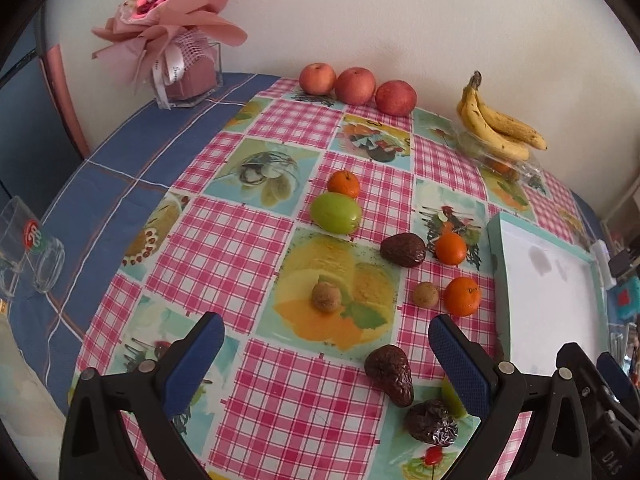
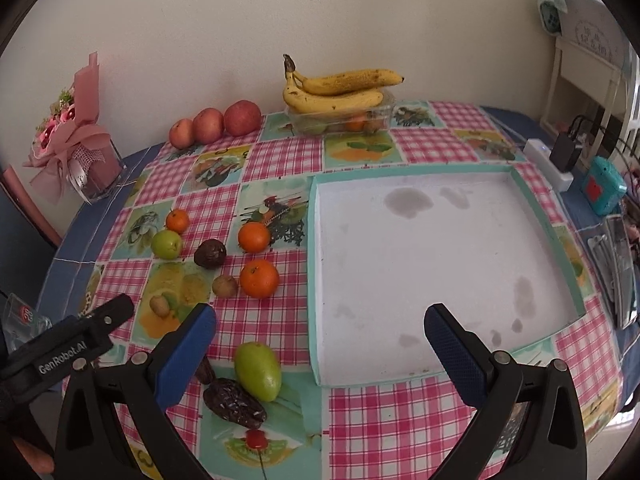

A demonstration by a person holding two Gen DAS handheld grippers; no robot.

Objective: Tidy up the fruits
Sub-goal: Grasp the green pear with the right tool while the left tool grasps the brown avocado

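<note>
"GenRobot.AI" on left gripper, "DAS" on right gripper

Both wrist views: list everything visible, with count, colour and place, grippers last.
apples: three, red, in a row at the wall
bananas: one bunch, yellow, on a clear container
tangerines: three, orange, loose left of the tray
green fruits: two, one near, one far
dates: three, dark brown, wrinkled
small brown fruits: two, mid-cloth
tray: one, teal rim, white inside, no fruit in it
bouquet: one, pink, far left
left gripper: open
right gripper: open, above the tray's near edge
</note>
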